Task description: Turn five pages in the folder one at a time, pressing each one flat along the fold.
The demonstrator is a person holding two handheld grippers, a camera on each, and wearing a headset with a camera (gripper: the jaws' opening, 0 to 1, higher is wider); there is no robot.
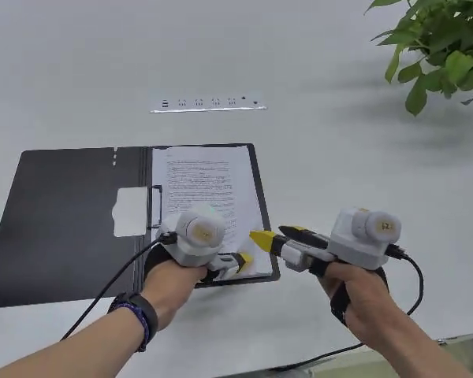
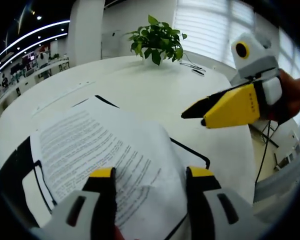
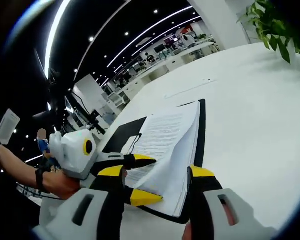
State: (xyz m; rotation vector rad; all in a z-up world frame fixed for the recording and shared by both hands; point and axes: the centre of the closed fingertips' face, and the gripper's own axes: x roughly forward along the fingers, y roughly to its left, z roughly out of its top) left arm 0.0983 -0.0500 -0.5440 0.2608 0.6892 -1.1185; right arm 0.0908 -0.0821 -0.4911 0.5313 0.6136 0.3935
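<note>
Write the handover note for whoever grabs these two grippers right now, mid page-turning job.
Folder: open flat on the table, paper stack clipped on its right half.
Left gripper: open, jaws either side of the stack's lower edge, top sheets lifted there.
Right gripper: open, just off the folder's right side, aimed at the stack's lower corner.
Done: no turned page lies on the left cover.
Left: apparently all five turns, each pressed along the fold.

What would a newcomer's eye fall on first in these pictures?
First, the open black folder lying on the white table, printed pages on its right half. The left gripper and the right gripper, yellow-tipped, are at the pages' near corner. A green plant stands far right.
</note>
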